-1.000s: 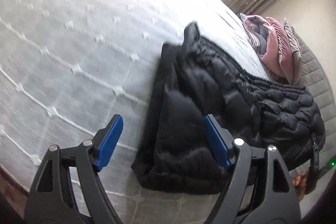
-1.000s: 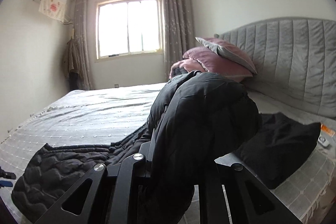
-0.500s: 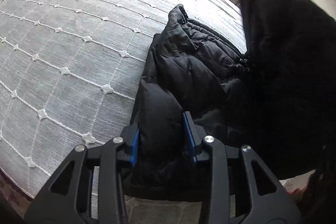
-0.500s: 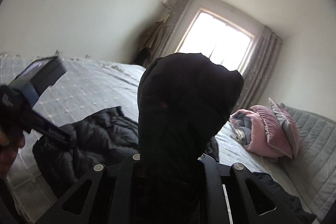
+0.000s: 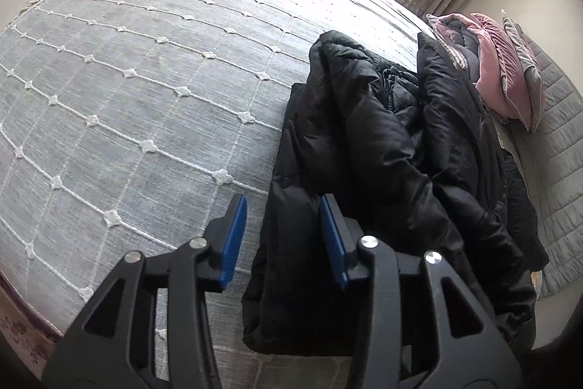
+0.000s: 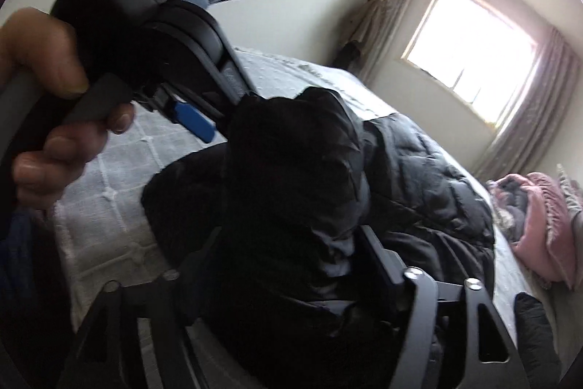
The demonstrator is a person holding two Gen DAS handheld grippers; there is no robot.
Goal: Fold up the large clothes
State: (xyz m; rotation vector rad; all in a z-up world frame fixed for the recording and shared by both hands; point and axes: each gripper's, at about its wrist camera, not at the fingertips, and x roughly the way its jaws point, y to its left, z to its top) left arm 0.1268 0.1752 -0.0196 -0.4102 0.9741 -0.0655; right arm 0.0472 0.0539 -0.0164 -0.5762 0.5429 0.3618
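Observation:
A black puffer jacket (image 5: 382,148) lies bunched on the grey bedspread (image 5: 145,79), near the bed's front edge. My left gripper (image 5: 282,236) is open, its blue pads astride the jacket's near left edge without pinching it. In the right wrist view my right gripper (image 6: 288,243) is shut on a thick fold of the jacket (image 6: 298,170), which hides its fingertips. The left gripper and the hand holding it (image 6: 65,79) show at the upper left of that view.
Pink and grey pillows (image 5: 503,68) are piled at the quilted headboard (image 5: 561,141). A window with curtains (image 6: 473,42) is on the far wall. The bed's front edge (image 5: 22,294) runs along the lower left, with patterned floor below.
My left gripper has opened and let go of the jacket edge it pinched. My right gripper has swung the lifted jacket part over and down onto the rest.

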